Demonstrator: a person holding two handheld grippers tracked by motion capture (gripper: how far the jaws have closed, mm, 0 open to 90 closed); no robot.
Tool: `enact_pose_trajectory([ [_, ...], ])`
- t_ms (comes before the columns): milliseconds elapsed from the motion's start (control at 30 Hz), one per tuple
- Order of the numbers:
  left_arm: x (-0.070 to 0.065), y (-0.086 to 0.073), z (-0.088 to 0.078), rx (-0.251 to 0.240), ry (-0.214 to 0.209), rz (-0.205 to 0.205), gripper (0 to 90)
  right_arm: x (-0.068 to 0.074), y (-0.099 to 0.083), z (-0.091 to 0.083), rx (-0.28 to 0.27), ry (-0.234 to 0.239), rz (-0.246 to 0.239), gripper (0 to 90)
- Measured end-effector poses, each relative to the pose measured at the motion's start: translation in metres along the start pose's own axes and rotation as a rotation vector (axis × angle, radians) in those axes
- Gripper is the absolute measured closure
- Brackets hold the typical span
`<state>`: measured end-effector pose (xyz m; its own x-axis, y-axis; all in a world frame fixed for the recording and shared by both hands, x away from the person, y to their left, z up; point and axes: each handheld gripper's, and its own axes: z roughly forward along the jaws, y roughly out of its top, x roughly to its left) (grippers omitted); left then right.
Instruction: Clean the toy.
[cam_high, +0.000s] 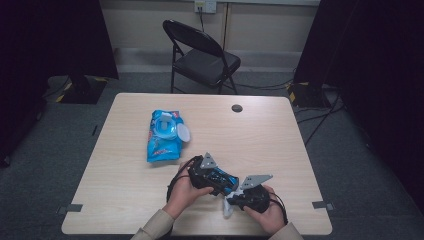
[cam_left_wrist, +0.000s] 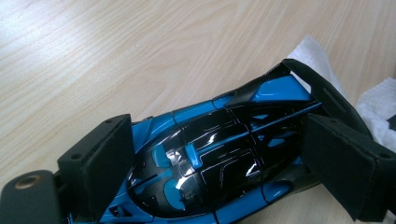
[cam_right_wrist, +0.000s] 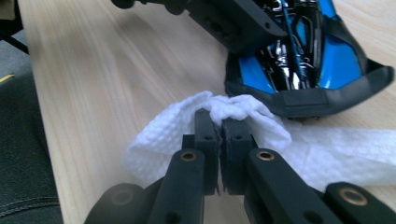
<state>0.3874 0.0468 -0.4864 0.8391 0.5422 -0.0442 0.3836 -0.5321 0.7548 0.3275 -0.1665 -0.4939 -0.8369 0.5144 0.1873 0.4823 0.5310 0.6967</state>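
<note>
Wiping step in hand: left gripper (cam_left_wrist: 210, 163) clamps toy car (cam_left_wrist: 219, 154); right gripper (cam_right_wrist: 219, 126) pinches wet wipe (cam_right_wrist: 233, 109) just below car's tail. Next: likely press wipe onto bodywork, rub.

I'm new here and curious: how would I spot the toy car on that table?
Look at the table's near edge, where two hands meet. The left tongs clamp the toy car: glossy blue and black, unlike the white wipe beside it.

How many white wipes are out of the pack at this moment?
1: a single white wipe is pinched in the right gripper, beside the blue toy car held by the left gripper. More may sit hidden inside the wipes pack.
</note>
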Motion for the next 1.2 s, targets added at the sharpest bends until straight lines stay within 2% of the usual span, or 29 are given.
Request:
enact_pose_trajectory([
  [333, 0.001, 0.0, 0.0, -0.005, 0.001, -0.002, 9.7, 0.002, 0.002, 0.001, -0.011, 0.026, 0.002, 87.8],
  [400, 0.0, 0.0, 0.0, -0.007, 0.0, -0.005, 9.7, 0.003, 0.003, 0.001, -0.026, 0.053, 0.008, 87.8],
  [533, 0.0, 0.0, 0.0, -0.004, 0.0, -0.002, 9.7, 0.006, 0.006, 0.001, -0.036, 0.062, 0.001, 87.8],
  [600, 0.0, -0.001, 0.0, -0.01, 0.0, -0.004, 9.7, 0.008, 0.01, -0.002, -0.062, 0.075, 0.004, 87.8],
  [833, 0.0, -0.001, 0.001, -0.016, 0.0, -0.007, 9.7, 0.008, 0.014, -0.009, -0.097, 0.078, 0.018, 87.8],
  [867, 0.0, -0.001, 0.001, -0.017, 0.001, -0.007, 9.7, 0.006, 0.016, -0.014, -0.119, 0.075, 0.025, 87.7],
  [1033, -0.001, -0.001, 0.001, -0.018, 0.001, -0.004, 9.7, 0.002, 0.018, -0.025, -0.154, 0.056, 0.047, 87.8],
  [1067, -0.001, -0.001, 0.001, -0.015, 0.003, -0.002, 9.7, 0.0, 0.018, -0.028, -0.168, 0.047, 0.052, 87.7],
  [1100, -0.001, -0.001, 0.0, -0.009, 0.002, 0.001, 9.7, -0.004, 0.018, -0.035, -0.196, 0.012, 0.065, 87.7],
  [1200, -0.001, 0.0, 0.0, -0.006, 0.003, 0.001, 9.7, -0.009, 0.016, -0.039, -0.215, -0.012, 0.08, 87.7],
])
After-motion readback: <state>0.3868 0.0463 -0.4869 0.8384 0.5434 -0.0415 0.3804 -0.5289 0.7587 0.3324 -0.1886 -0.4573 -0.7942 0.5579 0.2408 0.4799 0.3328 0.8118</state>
